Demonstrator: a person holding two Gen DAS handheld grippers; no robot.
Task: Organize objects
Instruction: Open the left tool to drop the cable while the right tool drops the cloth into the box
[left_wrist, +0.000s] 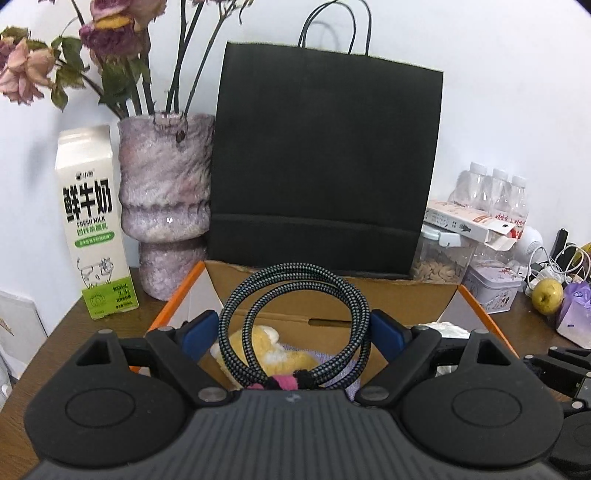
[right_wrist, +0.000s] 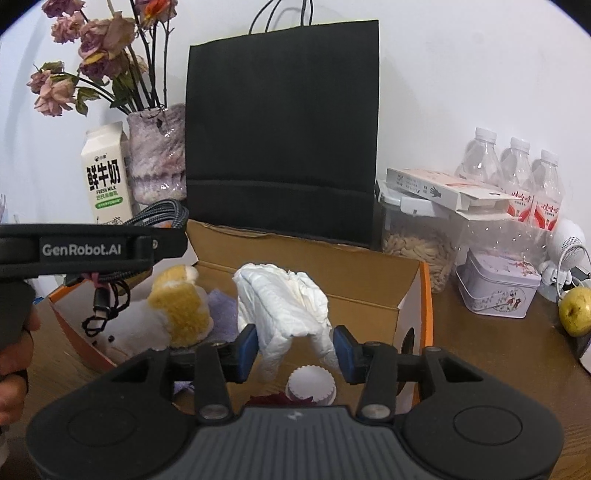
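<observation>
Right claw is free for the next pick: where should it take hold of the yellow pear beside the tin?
Grip the yellow pear across its wide belly, coming from above. It stands upright on the table, with the tin close on its left, so a top-down approach looks clearest for the right claw.

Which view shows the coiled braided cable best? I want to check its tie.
The left wrist view: the braided cable sits centred between the left hand-held gripper fingers, pink tie visible. The right wrist view shows only coil edge and dangling plug end.
</observation>
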